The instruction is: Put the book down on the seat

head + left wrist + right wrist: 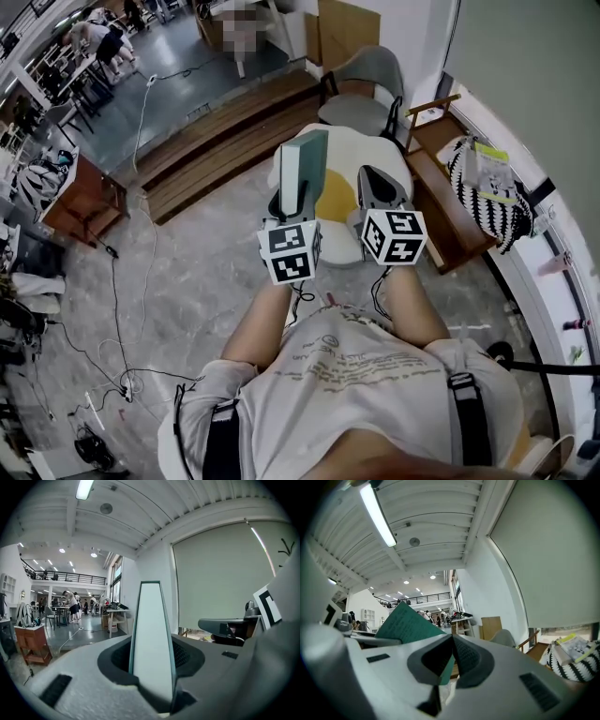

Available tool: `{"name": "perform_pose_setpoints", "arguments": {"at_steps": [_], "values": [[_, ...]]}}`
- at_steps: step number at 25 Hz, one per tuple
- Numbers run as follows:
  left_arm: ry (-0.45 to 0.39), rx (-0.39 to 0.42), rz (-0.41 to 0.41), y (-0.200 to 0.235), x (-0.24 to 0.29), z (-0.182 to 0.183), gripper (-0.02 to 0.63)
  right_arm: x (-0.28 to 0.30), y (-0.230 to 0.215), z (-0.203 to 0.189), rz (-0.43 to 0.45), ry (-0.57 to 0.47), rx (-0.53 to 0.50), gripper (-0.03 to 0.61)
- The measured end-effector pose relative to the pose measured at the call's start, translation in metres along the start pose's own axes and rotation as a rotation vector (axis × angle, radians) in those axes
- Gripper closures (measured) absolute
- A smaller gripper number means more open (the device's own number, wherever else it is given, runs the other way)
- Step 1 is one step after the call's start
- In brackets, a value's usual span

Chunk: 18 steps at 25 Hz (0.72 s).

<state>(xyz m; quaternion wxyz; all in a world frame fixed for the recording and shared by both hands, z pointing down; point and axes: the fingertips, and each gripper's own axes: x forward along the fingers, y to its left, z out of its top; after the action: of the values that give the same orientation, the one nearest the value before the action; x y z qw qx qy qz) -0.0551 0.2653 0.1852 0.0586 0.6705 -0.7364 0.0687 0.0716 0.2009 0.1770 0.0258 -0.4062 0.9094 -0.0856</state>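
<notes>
Head view looks down; all share the book (305,164).

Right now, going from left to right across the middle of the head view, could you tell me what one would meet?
A reddish wooden cabinet → book → right tongs → black-and-white patterned bag.

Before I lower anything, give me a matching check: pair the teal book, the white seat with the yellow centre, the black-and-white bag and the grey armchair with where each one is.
Things:
1. teal flat book
2. white round seat with yellow centre
3. black-and-white woven bag
4. grey padded armchair

Places:
A. at the far right, by the wooden bench
B. beyond the seat, near the wall
C. upright, clamped in the left gripper
D. beneath that gripper

Pairs: 1-C, 2-D, 3-A, 4-B
</notes>
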Motion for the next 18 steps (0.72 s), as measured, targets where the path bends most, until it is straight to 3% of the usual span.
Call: {"name": "perform_pose_setpoints", "arguments": {"at_steps": [8,14,18], "values": [[0.001,-0.013,0.022,-0.027,0.057,0.008,0.439,0.032,-0.047,0.003,0.045,0.016,-0.002,0.551],[0.043,-0.035,0.028,-0.037,0.077,-0.001,0.439,0.039,-0.058,-0.007,0.071,0.048,0.01,0.551],[0.066,-0.044,0.011,-0.042,0.094,-0.006,0.439,0.043,-0.074,-0.011,0.051,0.058,0.016,0.551]]}}
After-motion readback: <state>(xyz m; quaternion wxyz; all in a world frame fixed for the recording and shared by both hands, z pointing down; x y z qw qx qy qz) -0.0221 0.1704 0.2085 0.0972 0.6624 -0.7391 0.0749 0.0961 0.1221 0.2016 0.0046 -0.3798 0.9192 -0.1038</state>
